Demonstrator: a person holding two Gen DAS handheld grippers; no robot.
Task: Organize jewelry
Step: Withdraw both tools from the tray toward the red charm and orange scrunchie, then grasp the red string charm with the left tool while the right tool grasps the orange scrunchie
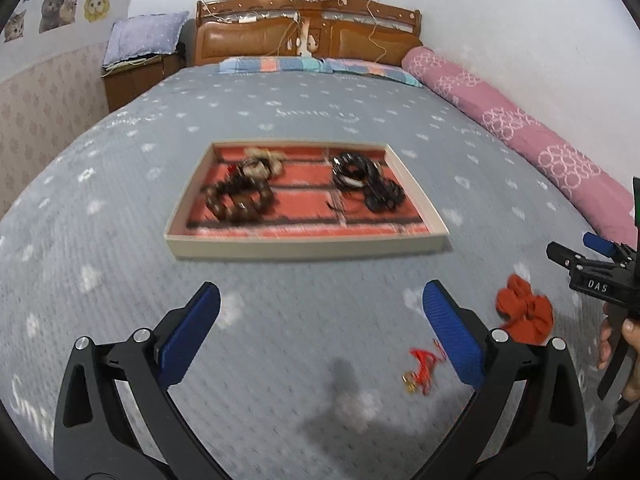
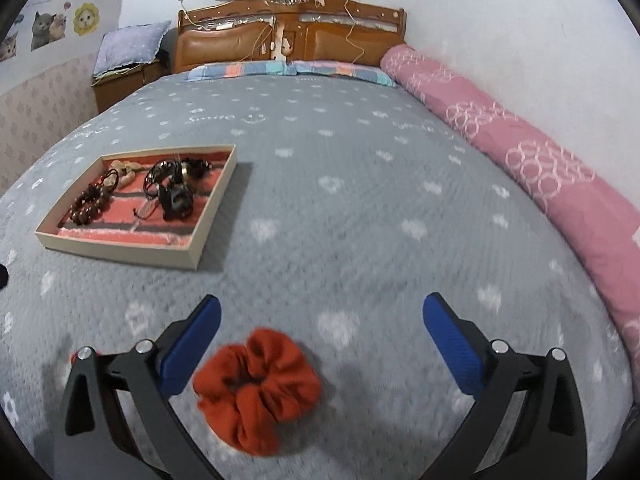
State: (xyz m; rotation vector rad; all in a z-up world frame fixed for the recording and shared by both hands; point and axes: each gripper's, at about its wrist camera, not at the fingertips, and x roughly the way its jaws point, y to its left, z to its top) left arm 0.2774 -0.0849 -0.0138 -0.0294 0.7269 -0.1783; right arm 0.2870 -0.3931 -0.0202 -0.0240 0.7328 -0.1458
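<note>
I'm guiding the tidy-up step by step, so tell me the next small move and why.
Probably lower the right tongs and close them on the red scrunchie. They hang open with the scrunchie lying loose on the bedspread between the fingers, still outside the tray where the other pieces already sit.

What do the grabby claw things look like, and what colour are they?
Both are the same: black plastic frames shaped like tongs, with round silver bolts at the joints. Each finger ends in a flat blue ribbed pad. You can see that on the left gripper and the right gripper. From the left wrist view, the right gripper's black body has white letters reading DAS, and a bare hand holds it.
</note>
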